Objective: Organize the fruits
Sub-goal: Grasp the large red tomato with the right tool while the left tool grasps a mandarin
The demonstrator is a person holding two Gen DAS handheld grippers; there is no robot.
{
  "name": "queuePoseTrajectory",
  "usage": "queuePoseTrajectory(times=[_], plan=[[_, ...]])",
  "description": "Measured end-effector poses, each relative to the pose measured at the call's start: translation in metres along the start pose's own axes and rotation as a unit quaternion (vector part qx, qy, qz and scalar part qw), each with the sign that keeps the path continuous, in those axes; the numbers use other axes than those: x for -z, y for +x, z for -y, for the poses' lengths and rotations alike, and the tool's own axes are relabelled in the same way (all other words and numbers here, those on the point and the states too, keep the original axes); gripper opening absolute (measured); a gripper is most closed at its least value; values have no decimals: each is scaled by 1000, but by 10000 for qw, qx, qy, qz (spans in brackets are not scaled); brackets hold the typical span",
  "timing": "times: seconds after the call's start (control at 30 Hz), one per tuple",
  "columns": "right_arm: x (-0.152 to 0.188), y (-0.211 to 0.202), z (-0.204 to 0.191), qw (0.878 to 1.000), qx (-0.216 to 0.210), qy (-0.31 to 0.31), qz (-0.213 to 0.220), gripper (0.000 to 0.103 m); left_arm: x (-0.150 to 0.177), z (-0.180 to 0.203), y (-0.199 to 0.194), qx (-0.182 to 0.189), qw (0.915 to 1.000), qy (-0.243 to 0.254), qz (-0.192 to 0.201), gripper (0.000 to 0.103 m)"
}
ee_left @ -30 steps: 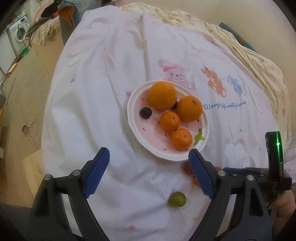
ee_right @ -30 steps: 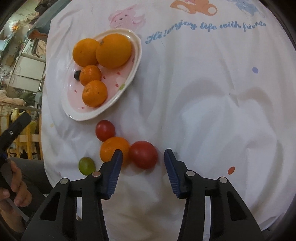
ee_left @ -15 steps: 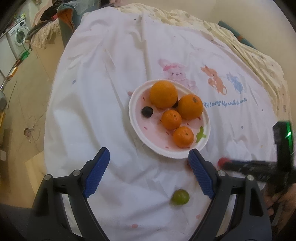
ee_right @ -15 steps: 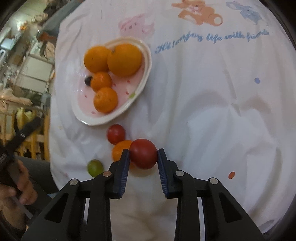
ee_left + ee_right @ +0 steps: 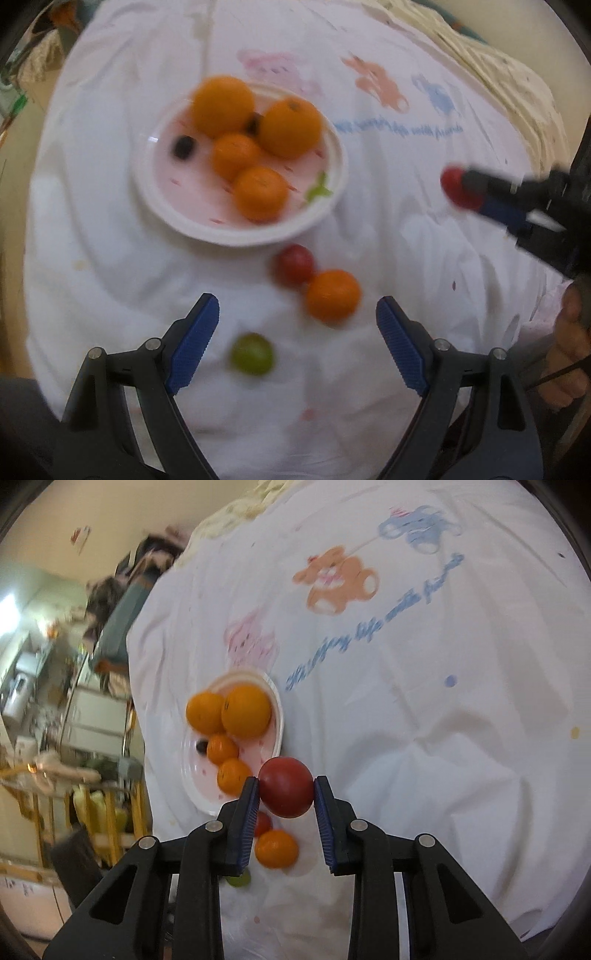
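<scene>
We hold a large red tomato (image 5: 286, 792) between the blue pads (image 5: 249, 821) of our right gripper (image 5: 285, 805), low in the middle of the right wrist frame; both pads press its sides and it hangs clear of the cloth. In the left wrist frame the same tomato (image 5: 455, 186) shows at the right edge, pinched at the tip of the right gripper (image 5: 476, 195).

Just left of the held tomato in the right wrist frame sits the white plate (image 5: 277, 716), carrying two big oranges, two small ones and a dark berry. In the left wrist frame the plate (image 5: 332, 192) fills the upper middle.

Below the plate, on the white printed tablecloth (image 5: 92, 258), a smaller red tomato (image 5: 294, 265) touches a loose orange (image 5: 332, 295), and a green fruit (image 5: 252, 354) lies apart from them, lower in the frame, between the pads of our left gripper (image 5: 297, 314). That gripper is spread wide and holds nothing.

This view is blurred, so finer detail is lost. At its lower right edge we see our right hand (image 5: 569, 354).
</scene>
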State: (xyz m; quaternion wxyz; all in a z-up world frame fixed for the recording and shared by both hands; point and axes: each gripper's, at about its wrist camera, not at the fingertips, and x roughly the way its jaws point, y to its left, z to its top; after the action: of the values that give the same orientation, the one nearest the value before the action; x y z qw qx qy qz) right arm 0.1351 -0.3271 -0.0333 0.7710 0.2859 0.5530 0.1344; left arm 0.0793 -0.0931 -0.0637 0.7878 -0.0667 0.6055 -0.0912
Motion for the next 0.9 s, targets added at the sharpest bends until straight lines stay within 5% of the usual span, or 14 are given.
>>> queuePoseTrajectory(times=[0.33, 0.47, 0.9], plan=[[-6, -7, 5, 9993, -308, 186, 122, 32, -1, 26, 37, -354, 9987, -14, -364, 64], [-6, -9, 3, 9992, -364, 136, 123, 32, -1, 25, 38, -213, 9990, -36, -384, 37], [-5, -2, -8, 9995, -306, -55, 52, 32, 5, 23, -13, -48, 9999, 138, -84, 36]])
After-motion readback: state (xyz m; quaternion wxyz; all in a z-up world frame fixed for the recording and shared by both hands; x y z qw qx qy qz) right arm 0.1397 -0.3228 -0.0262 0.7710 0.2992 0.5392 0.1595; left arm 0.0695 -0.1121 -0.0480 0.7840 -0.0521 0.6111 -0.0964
